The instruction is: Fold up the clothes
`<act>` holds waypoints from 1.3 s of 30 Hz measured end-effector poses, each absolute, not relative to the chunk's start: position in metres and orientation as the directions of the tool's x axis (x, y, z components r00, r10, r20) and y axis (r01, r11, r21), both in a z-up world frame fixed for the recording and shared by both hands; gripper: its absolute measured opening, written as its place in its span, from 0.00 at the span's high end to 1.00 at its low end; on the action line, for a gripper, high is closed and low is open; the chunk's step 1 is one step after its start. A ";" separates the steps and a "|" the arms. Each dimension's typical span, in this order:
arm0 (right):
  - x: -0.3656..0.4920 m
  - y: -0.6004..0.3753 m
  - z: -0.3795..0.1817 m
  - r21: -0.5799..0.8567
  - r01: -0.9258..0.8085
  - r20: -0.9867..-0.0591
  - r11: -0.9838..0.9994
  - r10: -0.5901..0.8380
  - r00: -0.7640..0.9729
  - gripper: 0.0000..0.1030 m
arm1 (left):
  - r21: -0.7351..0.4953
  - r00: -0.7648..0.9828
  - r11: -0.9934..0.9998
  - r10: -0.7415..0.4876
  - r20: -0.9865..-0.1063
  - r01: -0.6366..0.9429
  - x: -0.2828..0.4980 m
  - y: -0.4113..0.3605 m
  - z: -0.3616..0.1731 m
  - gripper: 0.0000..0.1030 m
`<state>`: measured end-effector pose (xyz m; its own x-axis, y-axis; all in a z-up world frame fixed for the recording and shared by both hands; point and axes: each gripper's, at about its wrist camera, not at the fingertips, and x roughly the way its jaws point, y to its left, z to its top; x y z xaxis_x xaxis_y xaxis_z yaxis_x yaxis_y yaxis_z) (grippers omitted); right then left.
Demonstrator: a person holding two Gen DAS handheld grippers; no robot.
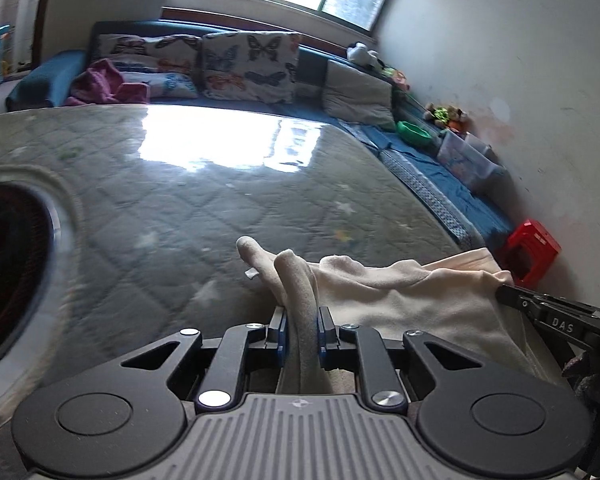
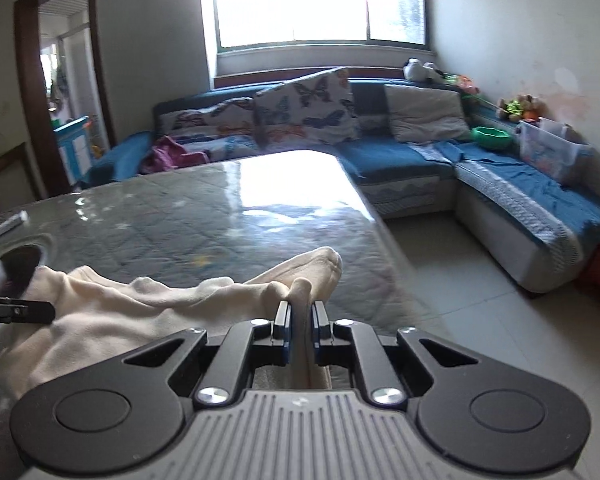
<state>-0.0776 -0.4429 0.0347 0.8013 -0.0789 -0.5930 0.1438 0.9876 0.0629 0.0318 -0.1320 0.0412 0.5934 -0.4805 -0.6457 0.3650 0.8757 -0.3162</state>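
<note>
A cream garment (image 1: 400, 296) hangs stretched between my two grippers above a glass-topped table (image 1: 180, 200). My left gripper (image 1: 303, 316) is shut on a thick fold of the cloth, which rises between its blue pads. The right gripper (image 1: 504, 292) shows at that view's right edge, pinching the far corner. In the right wrist view my right gripper (image 2: 301, 310) is shut on another bunched fold of the cream garment (image 2: 120, 312). The left gripper (image 2: 40, 310) appears there at the left edge, holding the opposite end.
A round dark recess (image 1: 8, 264) sits in the table's left part. A blue corner sofa (image 2: 400, 152) with butterfly cushions (image 2: 308, 108), a green bowl (image 2: 490, 136) and a clear box (image 2: 548, 148) lines the wall. A red stool (image 1: 532, 248) stands on the tiled floor (image 2: 460, 300).
</note>
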 end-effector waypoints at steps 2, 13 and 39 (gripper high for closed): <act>-0.077 -0.453 0.032 0.061 0.166 -0.598 0.984 -0.097 0.796 0.91 | -0.301 0.586 0.874 -0.480 -0.653 0.381 0.034 -0.144 0.039 0.84; -0.076 -0.480 0.024 0.045 0.226 -0.601 0.973 -0.155 0.784 0.91 | -0.240 0.567 0.864 -0.477 -0.672 0.443 0.039 -0.181 0.038 0.84; -0.072 -0.470 0.076 0.006 0.204 -0.513 0.979 -0.172 0.841 1.00 | -0.218 0.647 0.853 -0.505 -0.571 0.474 0.036 -0.184 0.089 0.89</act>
